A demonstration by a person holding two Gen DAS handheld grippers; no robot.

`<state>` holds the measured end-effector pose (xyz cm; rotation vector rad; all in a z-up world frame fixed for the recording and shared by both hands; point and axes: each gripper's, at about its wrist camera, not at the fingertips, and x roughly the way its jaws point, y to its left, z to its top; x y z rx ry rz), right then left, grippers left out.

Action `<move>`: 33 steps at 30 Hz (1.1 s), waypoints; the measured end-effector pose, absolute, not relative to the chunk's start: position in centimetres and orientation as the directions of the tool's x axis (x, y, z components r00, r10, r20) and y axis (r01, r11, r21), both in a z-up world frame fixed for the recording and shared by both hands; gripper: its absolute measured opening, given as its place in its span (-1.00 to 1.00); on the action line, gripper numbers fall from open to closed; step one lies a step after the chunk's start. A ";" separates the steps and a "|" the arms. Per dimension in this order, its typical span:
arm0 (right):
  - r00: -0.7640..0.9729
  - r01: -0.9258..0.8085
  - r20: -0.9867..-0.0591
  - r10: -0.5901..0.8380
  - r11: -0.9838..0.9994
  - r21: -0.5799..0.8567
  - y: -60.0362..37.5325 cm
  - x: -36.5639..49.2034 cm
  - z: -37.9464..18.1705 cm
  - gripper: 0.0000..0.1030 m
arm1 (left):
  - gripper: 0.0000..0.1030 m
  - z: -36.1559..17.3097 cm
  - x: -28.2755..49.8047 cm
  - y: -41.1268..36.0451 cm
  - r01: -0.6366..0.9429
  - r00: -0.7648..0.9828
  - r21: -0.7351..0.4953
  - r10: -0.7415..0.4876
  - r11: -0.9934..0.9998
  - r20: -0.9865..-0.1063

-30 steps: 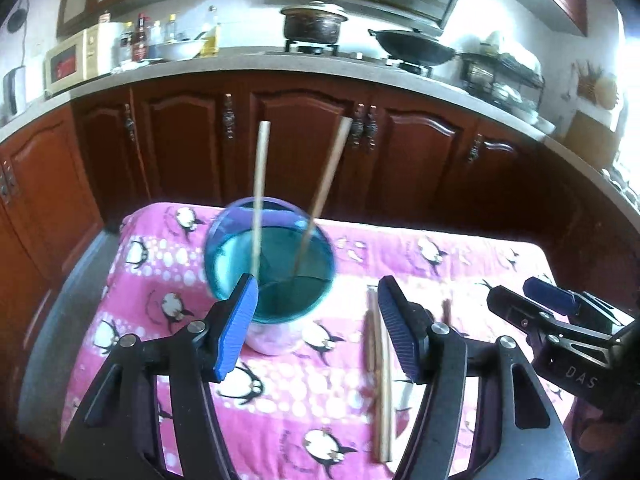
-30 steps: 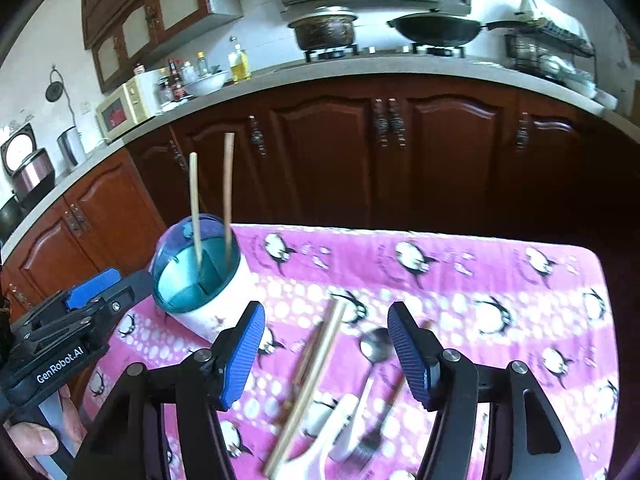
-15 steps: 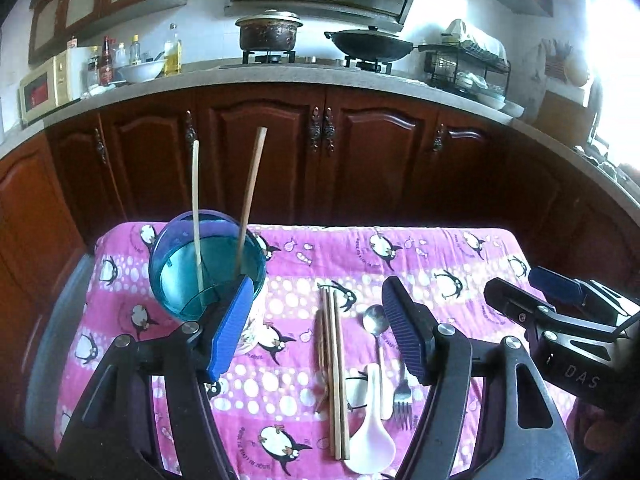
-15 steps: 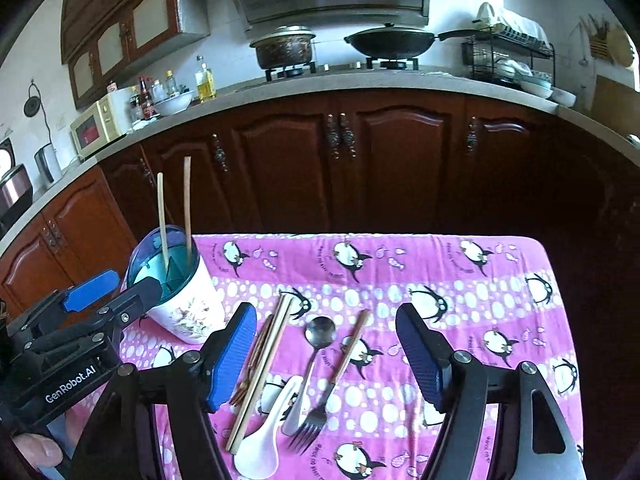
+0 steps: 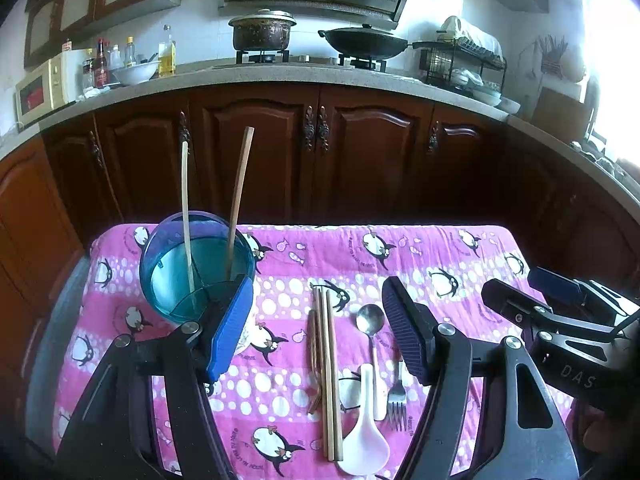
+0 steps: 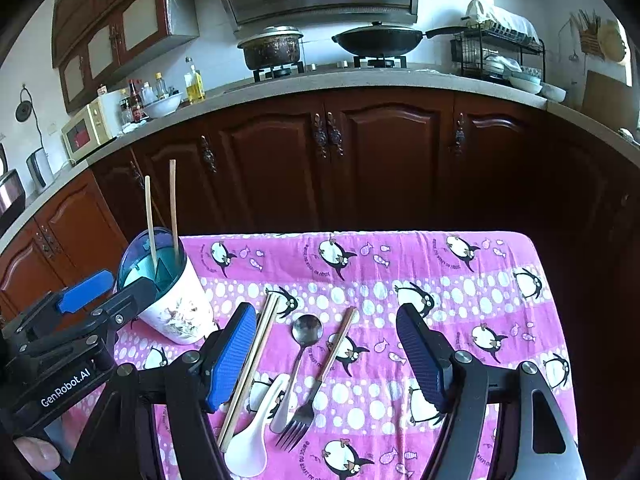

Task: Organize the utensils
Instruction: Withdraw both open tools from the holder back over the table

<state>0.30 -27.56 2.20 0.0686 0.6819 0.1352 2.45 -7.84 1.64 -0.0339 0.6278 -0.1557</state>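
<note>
My left claw (image 5: pixel 316 328) fills the bottom of the left wrist view, its two blue-padded fingers spread wide with nothing between them but the cloth and utensils lying below. My right claw (image 6: pixel 326 354) sits the same way at the bottom of the right wrist view, wide and empty. Between the left claw's fingers, in the lower centre of that frame, a bundle of wooden chopsticks (image 5: pixel 326 376) lies lengthwise on the tabletop, which is covered by a pink penguin-print cloth (image 5: pixel 420 256). Just to the right of the chopsticks lie a metal spoon (image 5: pixel 371 322), a white ceramic soup spoon (image 5: pixel 365 432) and a fork (image 5: pixel 397 400), close together; the white spoon overlaps the metal spoon's handle. In the right wrist view the fork's wooden handle (image 6: pixel 340 336) slants up to the right. At the left of the left wrist frame stands the utensil holder (image 5: pixel 192 272), a cup with a blue divided inside; the right wrist view shows its white flowered outside (image 6: pixel 176 312). Two chopsticks (image 5: pixel 236 200) stand upright in it, leaning slightly apart. The left finger of my left claw overlaps the holder's lower right edge in the frame; I cannot tell whether they touch. Each claw shows at the other view's edge. Beyond the tabletop, across the upper half of both frames, run dark wooden cabinets (image 5: pixel 360 152), with a pot (image 5: pixel 262 32) and a wok (image 5: pixel 364 42) on the stove above.
</note>
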 end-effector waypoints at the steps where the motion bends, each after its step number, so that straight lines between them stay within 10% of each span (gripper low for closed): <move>1: 0.768 -0.102 -0.624 0.146 0.989 0.107 -27.6 0.3 2.2 0.36 | 0.31 1.6 2.5 -7.8 0.134 0.798 -0.079 -0.155 0.988 -0.583; 33: 0.732 -0.082 -0.670 0.125 0.992 0.096 -28.1 1.5 0.2 0.37 | 0.31 -0.4 3.8 -7.2 0.122 0.766 -0.105 -0.161 0.987 -0.623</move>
